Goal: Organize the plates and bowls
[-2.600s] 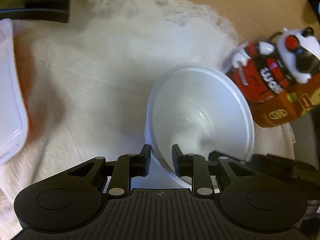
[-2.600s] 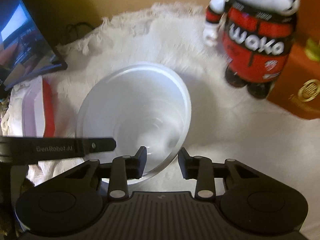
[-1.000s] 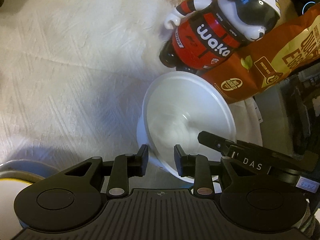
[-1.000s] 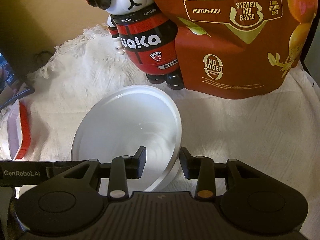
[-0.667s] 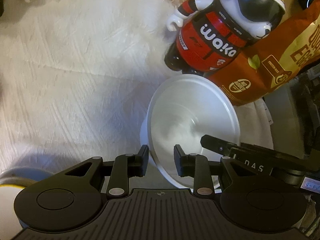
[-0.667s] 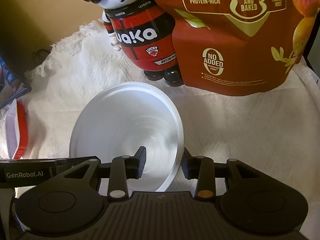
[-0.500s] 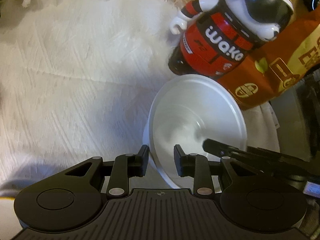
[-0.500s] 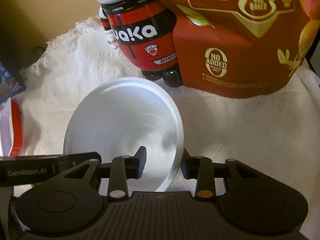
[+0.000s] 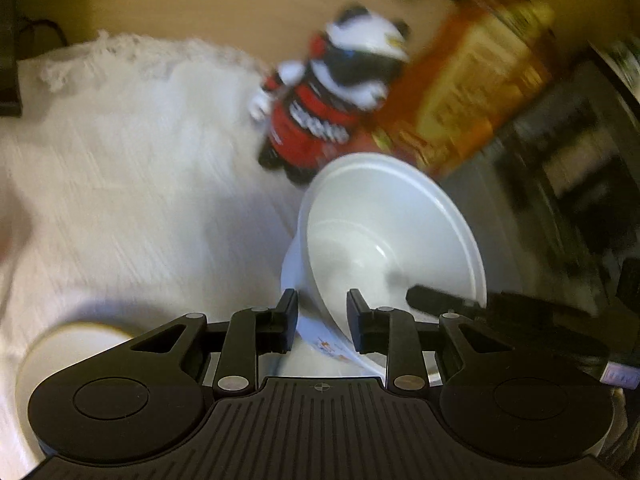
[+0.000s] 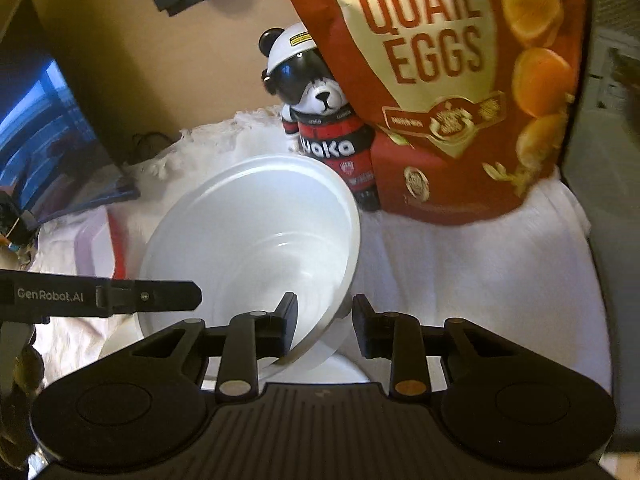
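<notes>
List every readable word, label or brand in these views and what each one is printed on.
"QUAIL EGGS": red snack bag; the line above it and its small badges are too blurred to read.
"waka": red torso of the bear figurine; smaller print below unreadable.
"GenRobot.AI": left hand-held gripper, seen from the right wrist.
Left wrist view: all print blurred.

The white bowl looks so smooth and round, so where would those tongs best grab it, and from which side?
Probably by the thin rim of the white bowl, one finger inside and one outside, from the near edge. The walls flare wide and offer no handle. Both the left tongs and right tongs straddle it that way.
</notes>
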A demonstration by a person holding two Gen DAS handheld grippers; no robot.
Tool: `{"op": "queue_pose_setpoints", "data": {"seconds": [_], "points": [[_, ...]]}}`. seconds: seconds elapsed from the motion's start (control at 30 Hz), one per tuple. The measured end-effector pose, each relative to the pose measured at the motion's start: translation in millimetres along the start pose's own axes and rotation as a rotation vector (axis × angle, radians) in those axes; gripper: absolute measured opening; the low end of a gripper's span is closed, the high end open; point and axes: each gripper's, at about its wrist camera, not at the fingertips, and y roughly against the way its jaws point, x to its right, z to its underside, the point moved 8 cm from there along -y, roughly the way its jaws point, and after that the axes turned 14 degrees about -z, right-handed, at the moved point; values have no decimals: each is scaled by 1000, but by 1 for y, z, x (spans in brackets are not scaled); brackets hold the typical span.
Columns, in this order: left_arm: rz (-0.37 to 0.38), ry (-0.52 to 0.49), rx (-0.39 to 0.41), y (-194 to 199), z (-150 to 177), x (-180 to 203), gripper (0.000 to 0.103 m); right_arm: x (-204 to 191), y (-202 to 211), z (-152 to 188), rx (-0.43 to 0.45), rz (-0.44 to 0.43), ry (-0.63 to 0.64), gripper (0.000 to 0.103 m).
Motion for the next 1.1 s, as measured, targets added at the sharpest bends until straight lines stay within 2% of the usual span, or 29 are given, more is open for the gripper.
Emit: {"op": "queue_pose_setpoints", "data": {"seconds": [0.17,0.27,0.4,0.5,0.63,1.1], "points": [[11,-64,-75,-13,40,13,30,6,5,36,-29,83,-2,32],[-14,-98,-96,-29,61,12,30,12,-3,56,-46,101,-15,32],[-53,-93,-143,-50,79,5,30,20,-19,73,-55,112,-44,32],[-56,-71,-141,-52,80,0,27,18,-25,76,-62,96,-57,32],[-63,-71,-127,-47,78,-1,27,13,-30,75,-74,98,-42,36],[-27,-54,-108,-31,69,2,27,12,-23,70,-65,109,-17,36]]}}
